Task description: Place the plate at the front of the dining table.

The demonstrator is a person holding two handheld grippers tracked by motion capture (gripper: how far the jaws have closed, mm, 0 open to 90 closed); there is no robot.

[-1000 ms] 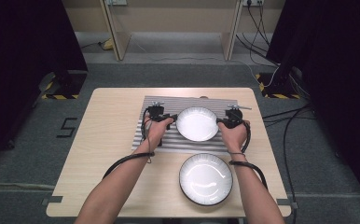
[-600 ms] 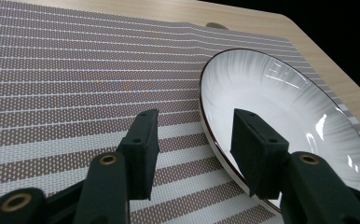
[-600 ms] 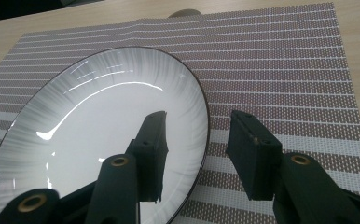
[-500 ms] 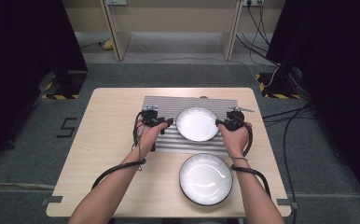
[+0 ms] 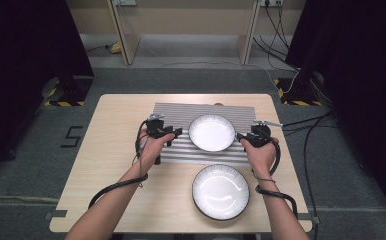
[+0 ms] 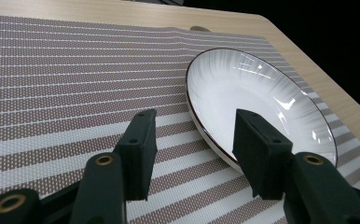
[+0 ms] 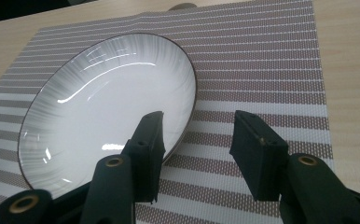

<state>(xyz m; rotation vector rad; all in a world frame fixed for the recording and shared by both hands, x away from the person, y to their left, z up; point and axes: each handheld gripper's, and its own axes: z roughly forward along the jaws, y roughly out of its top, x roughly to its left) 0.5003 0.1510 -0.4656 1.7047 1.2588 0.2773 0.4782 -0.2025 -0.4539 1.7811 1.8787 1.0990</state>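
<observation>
Both forearms are bare, with no sleeves showing. Each hand carries a black gripper: the left gripper and the right gripper. A black cable loops back from each along the arm. Up close the jaws are flat, matte black blocks with small screw holes (brass-coloured rivets sit at the pivots behind them).
</observation>
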